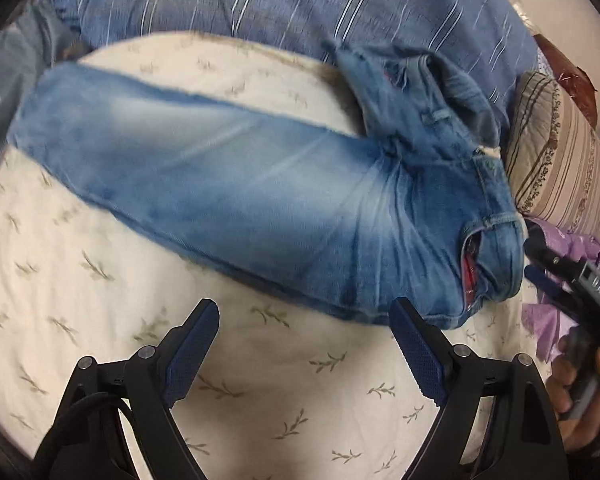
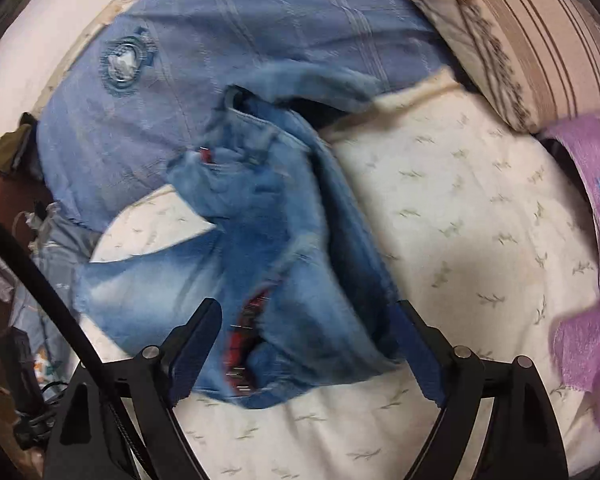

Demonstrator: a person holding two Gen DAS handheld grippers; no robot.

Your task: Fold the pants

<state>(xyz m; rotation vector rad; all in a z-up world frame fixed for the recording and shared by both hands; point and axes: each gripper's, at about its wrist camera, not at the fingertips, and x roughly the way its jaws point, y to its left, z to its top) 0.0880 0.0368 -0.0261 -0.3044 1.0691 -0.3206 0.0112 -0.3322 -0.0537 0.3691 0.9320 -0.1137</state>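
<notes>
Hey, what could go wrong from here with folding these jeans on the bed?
The jeans' waist is bunched, so creases may get folded in. The right tongs are open over the waistband and might catch only one layer. The purple cloth lies close and could snag.

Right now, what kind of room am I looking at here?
Most likely a bedroom. The jeans lie on a bed sheet printed with small leaves, a striped pillow sits at its edge, and a blue striped blanket is bunched behind.
</notes>
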